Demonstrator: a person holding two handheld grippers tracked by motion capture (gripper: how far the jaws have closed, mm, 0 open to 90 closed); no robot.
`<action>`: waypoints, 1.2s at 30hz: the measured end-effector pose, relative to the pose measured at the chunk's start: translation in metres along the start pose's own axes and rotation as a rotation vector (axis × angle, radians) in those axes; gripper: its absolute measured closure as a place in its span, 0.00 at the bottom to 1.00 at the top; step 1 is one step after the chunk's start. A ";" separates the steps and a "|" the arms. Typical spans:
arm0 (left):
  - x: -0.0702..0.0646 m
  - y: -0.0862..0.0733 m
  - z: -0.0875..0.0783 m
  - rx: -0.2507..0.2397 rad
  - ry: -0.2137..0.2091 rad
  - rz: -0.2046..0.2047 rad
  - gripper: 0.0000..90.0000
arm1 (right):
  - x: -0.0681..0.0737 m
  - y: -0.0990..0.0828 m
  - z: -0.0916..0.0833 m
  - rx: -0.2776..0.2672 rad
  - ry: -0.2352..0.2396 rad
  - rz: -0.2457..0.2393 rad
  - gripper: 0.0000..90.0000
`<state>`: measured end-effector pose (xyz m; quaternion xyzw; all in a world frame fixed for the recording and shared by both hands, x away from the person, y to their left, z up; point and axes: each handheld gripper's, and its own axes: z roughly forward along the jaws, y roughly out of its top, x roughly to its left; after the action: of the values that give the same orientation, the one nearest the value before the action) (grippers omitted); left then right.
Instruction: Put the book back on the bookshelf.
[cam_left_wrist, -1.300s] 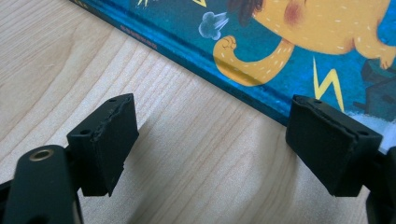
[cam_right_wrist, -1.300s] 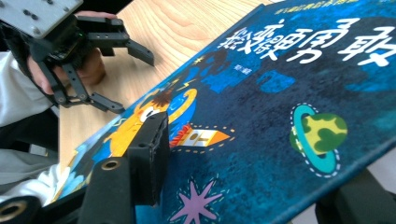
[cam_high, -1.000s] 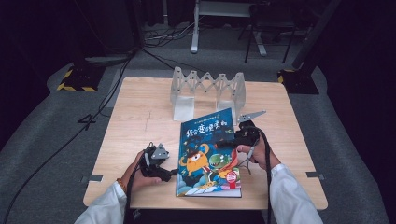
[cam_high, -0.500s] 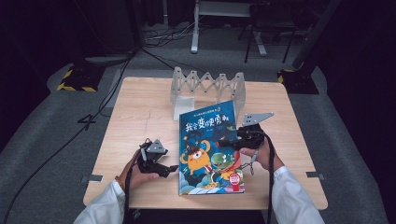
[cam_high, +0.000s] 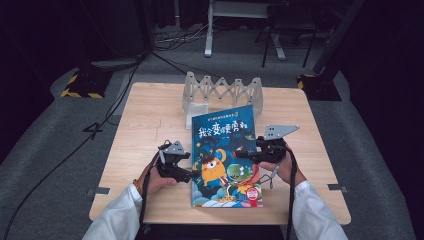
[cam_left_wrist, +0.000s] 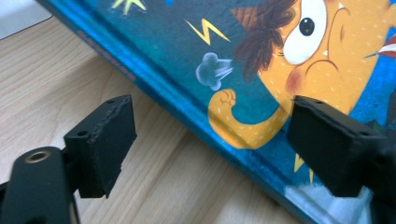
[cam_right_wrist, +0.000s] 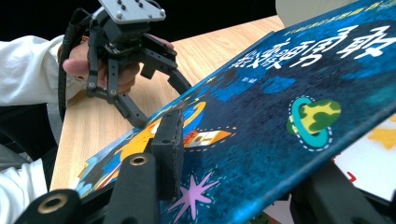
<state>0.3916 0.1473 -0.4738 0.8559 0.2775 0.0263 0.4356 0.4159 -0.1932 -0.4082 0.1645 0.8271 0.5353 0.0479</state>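
A picture book (cam_high: 222, 150) with a dark blue cartoon cover lies on the wooden table (cam_high: 145, 125). My left gripper (cam_high: 192, 175) is open at the book's left edge. Its jaws have just been opening a little. In the left gripper view (cam_left_wrist: 219, 140) one pad hangs over bare wood and the other over the cover (cam_left_wrist: 261, 70), neither pressing. My right gripper (cam_high: 240, 154) is open at the book's right side. In the right gripper view (cam_right_wrist: 247, 172) the raised front cover (cam_right_wrist: 280, 116) slants between its jaws, one pad above and one jaw beneath, with a white page under it. The left gripper (cam_right_wrist: 161, 102) shows beyond.
A white zigzag folding rack (cam_high: 222, 92) stands behind the book at the table's far side, with a white block (cam_high: 197, 112) at its foot. White-sleeved forearms come in over the near edge. Dark floor and cables surround the table.
The book's cover has come up on its right side with the right gripper, so it looks larger and reaches farther back. The left gripper has moved in toward the book's left edge.
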 end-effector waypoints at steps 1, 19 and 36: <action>0.000 0.001 0.001 -0.004 -0.003 -0.001 0.17 | 0.000 0.000 0.000 -0.005 -0.003 -0.005 0.65; 0.015 0.018 -0.006 -0.110 -0.074 -0.026 0.20 | 0.012 0.006 -0.005 -0.086 -0.034 -0.139 0.65; 0.016 0.027 -0.023 -0.182 -0.045 0.024 0.48 | 0.014 0.003 -0.018 -0.112 -0.007 -0.166 0.73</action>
<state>0.4105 0.1591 -0.4425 0.8165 0.2538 0.0375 0.5172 0.3987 -0.2030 -0.3966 0.0943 0.8065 0.5743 0.1039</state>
